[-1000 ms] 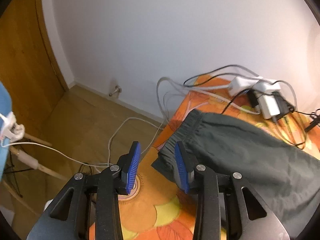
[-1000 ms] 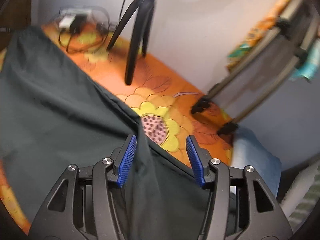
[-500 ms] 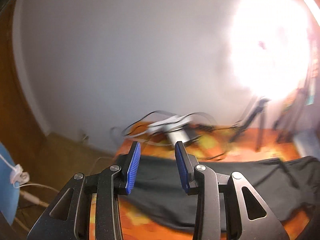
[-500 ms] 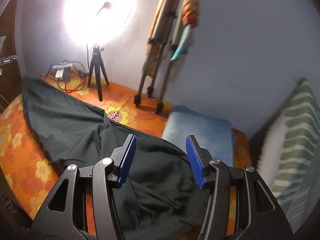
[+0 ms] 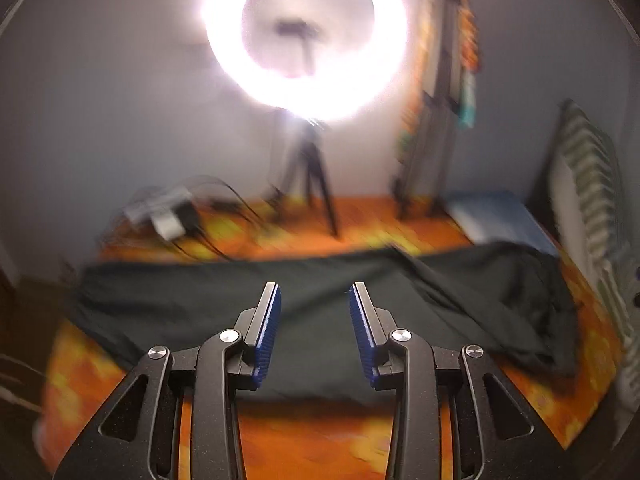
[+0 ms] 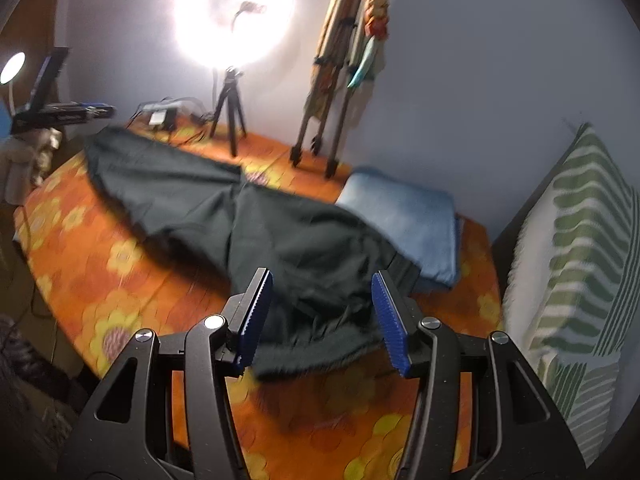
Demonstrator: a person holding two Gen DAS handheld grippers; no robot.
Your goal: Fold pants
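Observation:
Dark green pants (image 5: pixel 320 304) lie spread lengthwise on an orange flowered bedspread (image 5: pixel 304 436). In the right wrist view the pants (image 6: pixel 224 208) run from the far left to a crumpled leg end near the gripper. My left gripper (image 5: pixel 315 332) is open and empty, held above the middle of the pants. My right gripper (image 6: pixel 322 318) is open and empty, above the crumpled leg end.
A lit ring light on a tripod (image 5: pixel 308 184) stands at the far edge, with a power strip and cables (image 5: pixel 168 216) to its left. A folded blue cloth (image 6: pixel 404 216) lies beside the pants. A striped pillow (image 6: pixel 576 264) is at the right. A folded rack (image 6: pixel 340 80) leans on the wall.
Both grippers have pulled back and up from the pants, empty. The left view swung right from the waistband corner to face the whole garment.

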